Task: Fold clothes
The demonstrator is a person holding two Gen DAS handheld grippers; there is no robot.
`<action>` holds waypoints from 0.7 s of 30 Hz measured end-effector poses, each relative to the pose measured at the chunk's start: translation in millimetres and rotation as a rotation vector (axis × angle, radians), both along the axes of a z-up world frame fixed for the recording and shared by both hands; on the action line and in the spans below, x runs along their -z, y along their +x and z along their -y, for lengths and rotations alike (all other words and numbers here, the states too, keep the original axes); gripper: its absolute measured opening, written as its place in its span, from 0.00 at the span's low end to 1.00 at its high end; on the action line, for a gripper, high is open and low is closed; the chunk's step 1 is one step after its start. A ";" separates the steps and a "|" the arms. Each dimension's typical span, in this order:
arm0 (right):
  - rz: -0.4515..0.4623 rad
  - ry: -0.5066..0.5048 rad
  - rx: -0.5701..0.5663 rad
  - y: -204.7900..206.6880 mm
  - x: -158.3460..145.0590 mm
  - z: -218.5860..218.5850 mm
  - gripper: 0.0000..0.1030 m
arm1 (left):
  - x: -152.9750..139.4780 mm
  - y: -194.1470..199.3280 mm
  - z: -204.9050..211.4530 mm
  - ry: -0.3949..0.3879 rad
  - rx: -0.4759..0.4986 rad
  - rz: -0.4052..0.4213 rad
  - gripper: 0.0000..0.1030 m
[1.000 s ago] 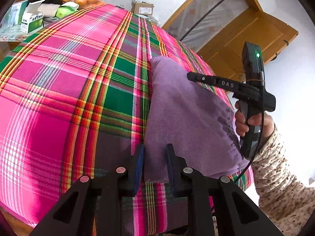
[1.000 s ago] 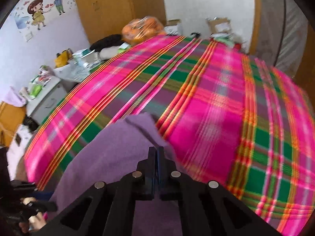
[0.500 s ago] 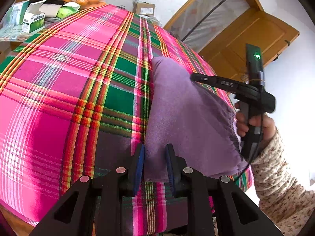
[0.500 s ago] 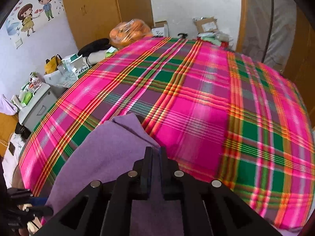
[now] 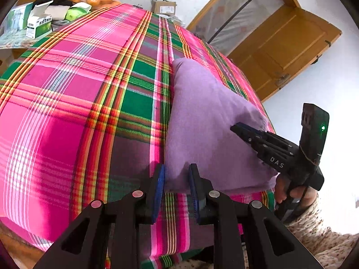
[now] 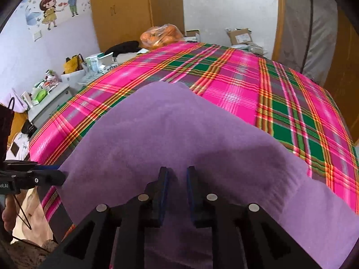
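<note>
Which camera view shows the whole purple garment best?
The left wrist view: the purple garment lies there with nearly its whole outline visible on the plaid bedspread. In the right wrist view it fills the foreground, and its near part is hidden behind the right hand-held gripper.

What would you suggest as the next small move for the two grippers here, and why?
Probably close the left gripper on the near corner of the purple garment: its open fingers straddle that corner, the garment lies folded on the plaid bedspread, and the right gripper hovers open over the cloth, holding nothing.
</note>
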State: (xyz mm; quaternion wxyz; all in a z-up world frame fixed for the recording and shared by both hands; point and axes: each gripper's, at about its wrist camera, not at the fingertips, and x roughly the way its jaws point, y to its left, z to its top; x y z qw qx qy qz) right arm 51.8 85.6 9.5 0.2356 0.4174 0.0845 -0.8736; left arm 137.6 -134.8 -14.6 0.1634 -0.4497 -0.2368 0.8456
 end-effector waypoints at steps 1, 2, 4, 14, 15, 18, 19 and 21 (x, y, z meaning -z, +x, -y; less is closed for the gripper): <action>-0.005 0.008 0.024 2.0 -4.2 -0.5 0.17 | -0.2 1.4 -0.1 -0.003 0.000 0.001 0.21; -0.019 0.000 0.027 7.2 -7.6 -0.4 0.17 | -0.4 2.9 -0.2 -0.006 0.000 0.002 0.21; -0.048 -0.017 0.032 17.9 -14.3 -0.2 0.17 | -0.2 5.0 -0.2 -0.008 -0.003 0.004 0.21; -0.074 -0.012 0.036 49.2 -2.3 2.2 0.18 | -1.1 10.9 -2.8 -0.027 0.002 0.015 0.21; -0.086 -0.007 0.035 52.4 -4.7 2.8 0.19 | -1.3 11.4 -2.7 -0.026 0.002 0.018 0.21; -0.063 -0.060 0.040 58.0 -1.1 -5.9 0.20 | -0.8 13.5 -2.3 -0.019 -0.003 0.019 0.21; -0.066 -0.076 0.040 59.6 2.3 -8.7 0.21 | -0.3 13.8 -2.0 -0.015 -0.004 0.020 0.21; -0.069 -0.088 0.046 62.0 4.3 -11.2 0.21 | -0.3 14.2 -2.0 -0.015 -0.004 0.020 0.21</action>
